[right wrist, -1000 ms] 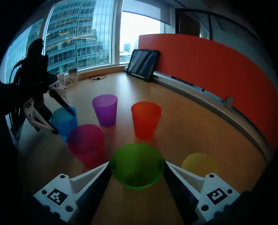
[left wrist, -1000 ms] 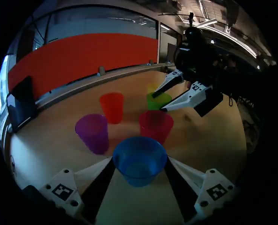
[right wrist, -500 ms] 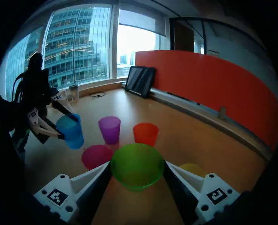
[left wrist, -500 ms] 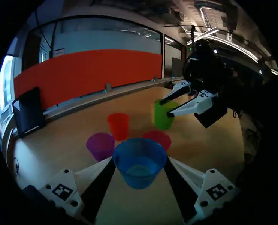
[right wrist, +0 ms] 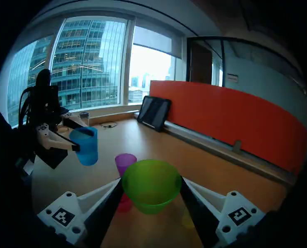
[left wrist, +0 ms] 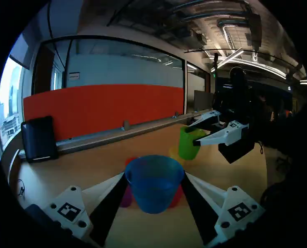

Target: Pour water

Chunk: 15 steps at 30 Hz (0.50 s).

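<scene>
Left gripper view: left gripper (left wrist: pixel 154 178) clamps the blue cup (left wrist: pixel 154 196), right gripper (left wrist: pixel 192 137) the green cup (left wrist: pixel 188 149); both upright, pouring apparently not begun.

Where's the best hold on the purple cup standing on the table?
Pinch its upper wall just below the rim, coming in level: the purple cup stands upright and tapers downward. Probably come from its left in the right gripper view; a pink cup sits close in front.

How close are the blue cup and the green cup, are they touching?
Apart. The right gripper view shows the blue cup off left of the green cup, bare tabletop between them.
</scene>
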{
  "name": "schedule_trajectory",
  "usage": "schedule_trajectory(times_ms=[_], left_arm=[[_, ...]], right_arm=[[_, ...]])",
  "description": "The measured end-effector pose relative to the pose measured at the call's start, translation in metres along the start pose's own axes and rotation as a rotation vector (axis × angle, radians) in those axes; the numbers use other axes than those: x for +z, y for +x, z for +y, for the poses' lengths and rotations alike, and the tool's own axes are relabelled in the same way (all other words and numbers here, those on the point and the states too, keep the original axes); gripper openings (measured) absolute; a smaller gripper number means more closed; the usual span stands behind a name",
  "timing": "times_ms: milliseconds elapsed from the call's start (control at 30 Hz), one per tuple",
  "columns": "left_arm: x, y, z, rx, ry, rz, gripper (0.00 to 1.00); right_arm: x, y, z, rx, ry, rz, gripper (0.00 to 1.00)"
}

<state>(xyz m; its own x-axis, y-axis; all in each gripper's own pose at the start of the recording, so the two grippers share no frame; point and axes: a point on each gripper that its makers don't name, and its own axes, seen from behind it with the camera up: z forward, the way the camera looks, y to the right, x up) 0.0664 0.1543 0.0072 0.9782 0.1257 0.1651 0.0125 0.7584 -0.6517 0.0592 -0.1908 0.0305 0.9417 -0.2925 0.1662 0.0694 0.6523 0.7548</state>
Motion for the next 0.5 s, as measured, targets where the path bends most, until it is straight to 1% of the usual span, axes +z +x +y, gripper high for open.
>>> schedule_trajectory(times_ms=[233, 500], left_arm=[[-0.002, 0.024, -0.005, 0.006, 0.012, 0.047, 0.87], [-0.005, 0.045, -0.008, 0.024, 0.025, 0.088, 0.88]], right_arm=[[-0.008, 0.023, 0.0, -0.017, -0.02, 0.061, 0.94], [-0.012, 0.047, -0.002, -0.023, -0.03, 0.127, 0.94]])
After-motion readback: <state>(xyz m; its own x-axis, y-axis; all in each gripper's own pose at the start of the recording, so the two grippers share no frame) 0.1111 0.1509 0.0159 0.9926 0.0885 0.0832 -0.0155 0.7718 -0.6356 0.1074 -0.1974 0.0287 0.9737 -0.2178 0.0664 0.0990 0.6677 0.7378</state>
